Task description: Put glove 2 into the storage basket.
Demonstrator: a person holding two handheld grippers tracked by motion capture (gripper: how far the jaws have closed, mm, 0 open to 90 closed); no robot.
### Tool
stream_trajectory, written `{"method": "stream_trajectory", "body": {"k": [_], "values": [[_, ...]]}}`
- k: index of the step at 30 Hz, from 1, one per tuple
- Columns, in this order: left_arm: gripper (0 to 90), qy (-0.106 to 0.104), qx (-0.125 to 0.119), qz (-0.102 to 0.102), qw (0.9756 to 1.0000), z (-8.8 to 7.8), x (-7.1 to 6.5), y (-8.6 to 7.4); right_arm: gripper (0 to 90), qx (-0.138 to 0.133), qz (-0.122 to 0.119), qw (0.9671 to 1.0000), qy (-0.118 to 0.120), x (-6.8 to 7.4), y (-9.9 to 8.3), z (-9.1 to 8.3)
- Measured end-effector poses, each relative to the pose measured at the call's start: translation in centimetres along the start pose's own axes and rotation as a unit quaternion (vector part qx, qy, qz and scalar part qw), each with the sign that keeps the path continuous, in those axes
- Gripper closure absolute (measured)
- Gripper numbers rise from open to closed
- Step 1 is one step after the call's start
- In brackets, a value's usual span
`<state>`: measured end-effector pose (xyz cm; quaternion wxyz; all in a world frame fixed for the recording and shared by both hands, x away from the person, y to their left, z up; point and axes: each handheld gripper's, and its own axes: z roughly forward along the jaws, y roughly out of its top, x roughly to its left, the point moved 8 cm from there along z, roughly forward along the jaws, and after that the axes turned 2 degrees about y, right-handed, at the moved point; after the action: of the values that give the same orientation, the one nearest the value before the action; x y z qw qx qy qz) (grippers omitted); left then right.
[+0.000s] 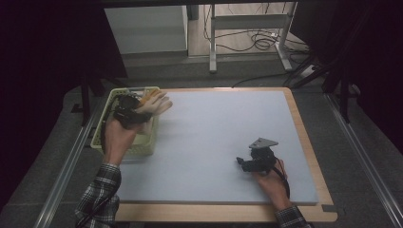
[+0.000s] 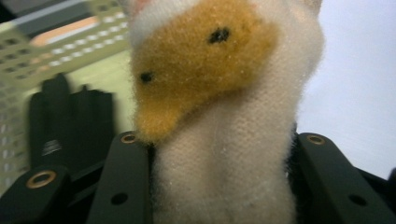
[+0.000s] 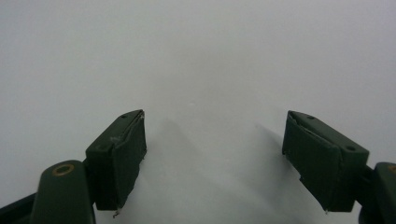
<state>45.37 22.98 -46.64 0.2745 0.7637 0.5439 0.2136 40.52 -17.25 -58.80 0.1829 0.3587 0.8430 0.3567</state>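
My left gripper (image 1: 138, 109) is shut on a fuzzy cream-white glove (image 1: 153, 103) with an orange patch and two black dots, held above the right rim of a yellow-green basket (image 1: 113, 95). In the left gripper view the jaws press on both sides of the glove (image 2: 224, 168), which rises between them. A black glove (image 2: 70, 116) lies inside the basket (image 2: 70, 42). My right gripper (image 1: 248, 164) rests low on the pale mat (image 1: 214, 128) at the front right, open, with nothing between its fingers (image 3: 126, 149).
The pale mat covers a wooden board (image 1: 306, 142) whose edge shows at the right and front. The basket stands at the mat's left edge. Beyond the table are metal desk legs (image 1: 212, 42) and cables on the floor.
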Motion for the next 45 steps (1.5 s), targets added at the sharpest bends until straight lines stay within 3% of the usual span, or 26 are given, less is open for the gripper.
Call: {"method": "stream_trajectory", "body": {"k": [8, 14, 17, 21, 27, 30, 32, 34, 38, 41, 45], "values": [[55.2, 0.038, 0.011, -0.039, 0.9985, 1.0, 5.1, -1.0, 21.3, 0.000, 0.000, 1.0000, 0.000, 0.0, 0.0, 0.0], [54.9, 0.052, 0.035, -0.055, 0.9965, 4.0, 6.6, -2.3, 21.3, 0.000, 0.001, 1.0000, 0.001, 0.0, 0.0, 0.0], [54.8, 0.059, 0.060, -0.057, 0.9948, 5.7, 7.0, -2.9, 21.3, 0.000, 0.001, 1.0000, 0.001, 0.0, 0.0, 0.0], [54.3, 0.055, 0.083, -0.055, 0.9935, 7.4, 6.8, -3.4, 21.3, 0.000, 0.001, 1.0000, 0.002, 0.0, 0.0, 0.0], [53.1, 0.031, 0.114, -0.045, 0.9920, 9.6, 5.0, -3.6, 21.3, 0.000, 0.003, 1.0000, 0.003, 0.0, 0.0, 0.0], [51.0, 0.020, 0.138, -0.036, 0.9896, 10.5, 4.0, -3.7, 21.3, 0.000, 0.003, 1.0000, 0.003, 0.0, 0.0, 0.0], [47.1, 0.016, 0.153, -0.033, 0.9876, 10.9, 3.8, -3.9, 21.3, 0.000, 0.003, 1.0000, 0.003, 0.0, 0.0, 0.0], [32.4, 0.015, 0.156, -0.028, 0.9872, 11.0, 3.7, -3.9, 21.3, 0.000, 0.002, 1.0000, 0.003, 0.0, 0.0, 0.0], [12.5, 0.006, 0.140, -0.026, 0.9898, 10.0, 3.7, -3.4, 21.3, 0.000, 0.003, 1.0000, 0.004, 0.0, 0.0, 0.0], [7.1, 0.005, 0.128, -0.024, 0.9915, 8.8, 3.9, -2.8, 21.3, 0.000, 0.003, 1.0000, 0.003, 0.0, 0.0, 0.0], [7.8, -0.009, 0.089, -0.031, 0.9955, 6.9, 4.3, -1.7, 21.3, 0.000, 0.003, 1.0000, 0.003, 0.0, 0.0, 0.0]]}}
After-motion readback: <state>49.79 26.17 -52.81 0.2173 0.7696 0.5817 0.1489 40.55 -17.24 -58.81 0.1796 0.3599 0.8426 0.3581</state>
